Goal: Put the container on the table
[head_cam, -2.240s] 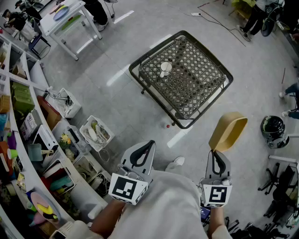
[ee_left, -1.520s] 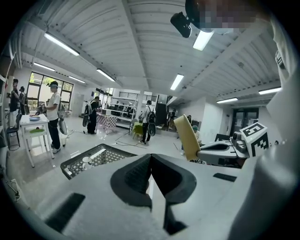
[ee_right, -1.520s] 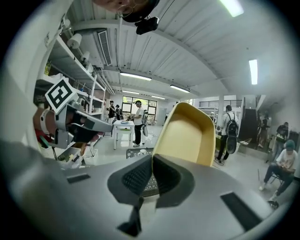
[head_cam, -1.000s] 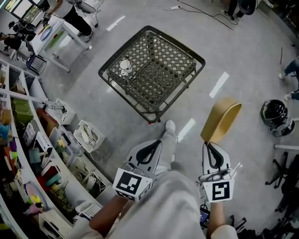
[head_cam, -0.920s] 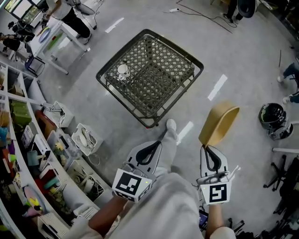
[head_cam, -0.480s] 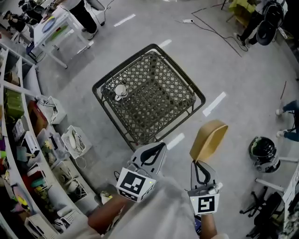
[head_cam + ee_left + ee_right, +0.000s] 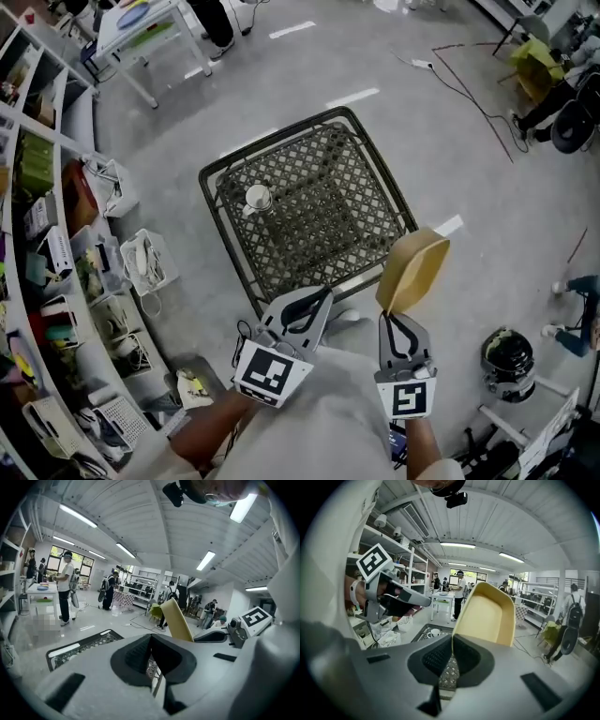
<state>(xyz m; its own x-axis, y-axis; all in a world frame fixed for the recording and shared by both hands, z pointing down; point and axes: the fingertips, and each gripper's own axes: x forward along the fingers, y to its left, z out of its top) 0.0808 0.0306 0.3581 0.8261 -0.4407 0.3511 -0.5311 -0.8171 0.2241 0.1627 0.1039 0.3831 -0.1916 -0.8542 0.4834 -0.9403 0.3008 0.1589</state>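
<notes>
In the head view my right gripper [image 7: 394, 315] is shut on the lower rim of a yellow container [image 7: 413, 271], held tilted on edge in the air. It hangs just off the near right corner of the black metal mesh table [image 7: 352, 220]. In the right gripper view the container [image 7: 487, 615] rises from the shut jaws, with the table [image 7: 417, 634] beyond. My left gripper [image 7: 323, 294] is shut and holds nothing, near the table's front edge. The left gripper view shows the container [image 7: 175, 619] to its right and the table's rim [image 7: 77, 647] below.
A white cup [image 7: 257, 199] stands on the table's left part. Shelves [image 7: 37, 187] and floor baskets [image 7: 141, 262] line the left side. A round black object [image 7: 506, 354] sits on the floor at right. Cables [image 7: 469, 84] and a white bench [image 7: 141, 23] lie farther off.
The table has come closer and turned in the head view. The container, still in my right gripper, has moved from over bare floor to the table's near right corner.
</notes>
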